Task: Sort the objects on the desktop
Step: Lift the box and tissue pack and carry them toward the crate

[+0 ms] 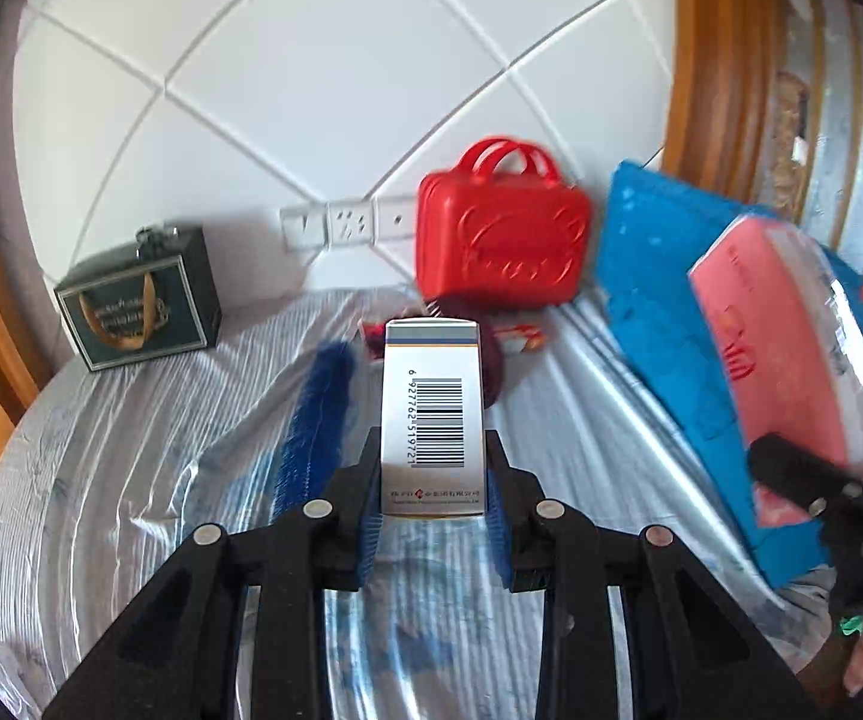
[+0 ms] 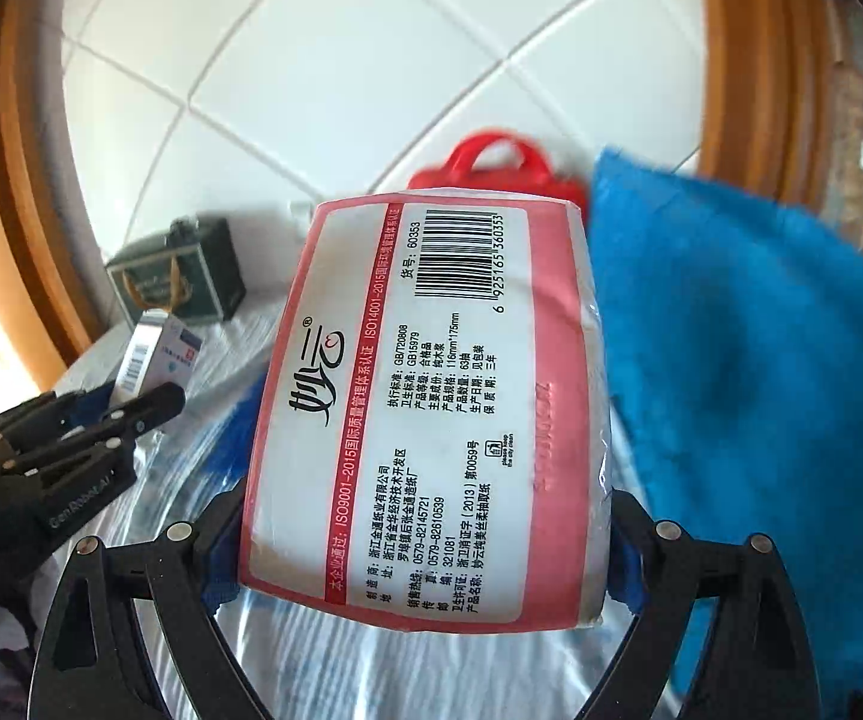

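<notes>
A: White card, item one: a small medicine box (image 1: 432, 414) with a barcode up its face. Location?

B: Between the fingers of the left gripper (image 1: 433, 483), pads pressed to both long sides, jaws narrow. The box projects forward past the fingertips, clear of the striped table cover (image 1: 131, 450).

A: Item two?

B: Pink-and-white plastic: a tissue pack (image 2: 425, 414), label and barcode facing up. The right gripper (image 2: 425, 540) grips it across the near end, jaws set wide, one blue pad on each flank. Most of the pack extends beyond the fingertips.

A: Items ahead of the left fingers?

B: A blue brush (image 1: 317, 420) just left of the fingertips, lying on the cover. Beyond the box tip, a red plastic case (image 1: 500, 228) with two handles, against the white tiled wall (image 1: 311, 60). Far left, a dark green box (image 1: 140, 300), also by the wall.

A: To the right of the fingers?

B: A blue cloth (image 2: 731, 360), just beside the tissue pack's right edge. Whether they touch, I cannot tell.
</notes>
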Available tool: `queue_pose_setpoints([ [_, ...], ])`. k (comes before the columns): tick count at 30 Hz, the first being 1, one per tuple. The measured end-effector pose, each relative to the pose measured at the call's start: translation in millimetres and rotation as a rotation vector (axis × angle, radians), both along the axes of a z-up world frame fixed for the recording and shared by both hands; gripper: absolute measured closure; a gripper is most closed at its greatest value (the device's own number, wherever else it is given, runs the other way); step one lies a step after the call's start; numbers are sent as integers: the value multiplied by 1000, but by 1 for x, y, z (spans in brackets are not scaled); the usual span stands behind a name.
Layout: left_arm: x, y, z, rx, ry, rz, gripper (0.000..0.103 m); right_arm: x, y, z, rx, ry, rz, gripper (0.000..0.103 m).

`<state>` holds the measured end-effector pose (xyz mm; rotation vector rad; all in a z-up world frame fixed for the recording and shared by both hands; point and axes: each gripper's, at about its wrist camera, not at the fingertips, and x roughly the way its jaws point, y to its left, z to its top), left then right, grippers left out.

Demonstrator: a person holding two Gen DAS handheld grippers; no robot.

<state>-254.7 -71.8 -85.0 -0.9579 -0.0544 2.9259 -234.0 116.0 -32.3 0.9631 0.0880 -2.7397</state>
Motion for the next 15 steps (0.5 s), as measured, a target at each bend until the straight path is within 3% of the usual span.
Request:
queue_pose_setpoints([
  [6, 30, 39, 41, -3, 79, -44, 74, 43, 47, 47, -40, 132, -20, 11],
  [10, 43, 86, 70, -8, 148, -76, 74, 60, 91, 73, -56, 223, -37, 11],
  [15, 45, 172, 106, 1, 228, -124, 74, 60, 182, 92, -64, 291, -88, 11],
])
